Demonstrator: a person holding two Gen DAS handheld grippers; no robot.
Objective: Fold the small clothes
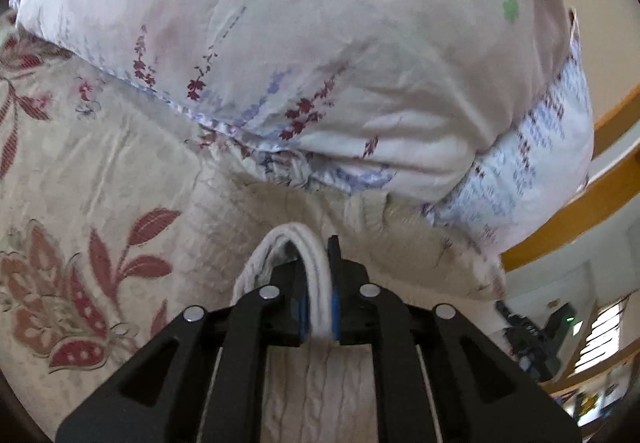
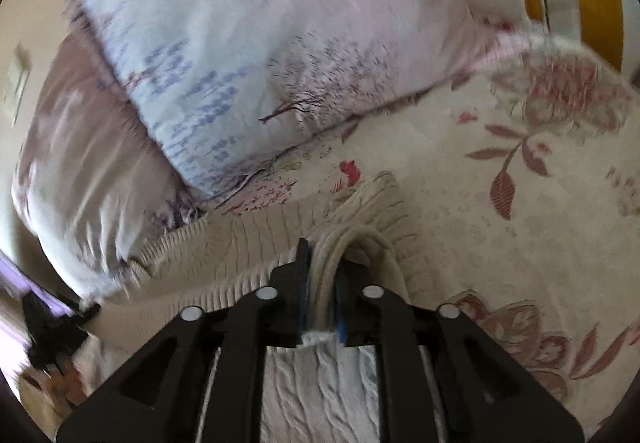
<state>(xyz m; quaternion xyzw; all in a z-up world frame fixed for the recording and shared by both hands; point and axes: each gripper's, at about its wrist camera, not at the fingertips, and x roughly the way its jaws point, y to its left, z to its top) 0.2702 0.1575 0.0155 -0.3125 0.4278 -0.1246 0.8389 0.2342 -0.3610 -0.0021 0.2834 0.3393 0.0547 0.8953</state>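
Observation:
A cream cable-knit sweater (image 1: 320, 387) lies on a floral bedspread. In the left wrist view my left gripper (image 1: 320, 275) is shut on a bunched fold of its ribbed edge (image 1: 304, 243), which arches up between the fingers. In the right wrist view my right gripper (image 2: 322, 271) is shut on another bunched edge of the same sweater (image 2: 248, 243). The knit spreads to the left of it and under it. Both grippers sit low over the bed near the pillows.
A large pale floral pillow (image 1: 300, 43) lies just beyond the sweater, and also shows in the right wrist view (image 2: 260, 43). The cream bedspread with red flowers (image 1: 80, 203) extends left; in the right wrist view (image 2: 520, 183) it extends right. A yellow wooden bed frame (image 1: 580, 203) is at right.

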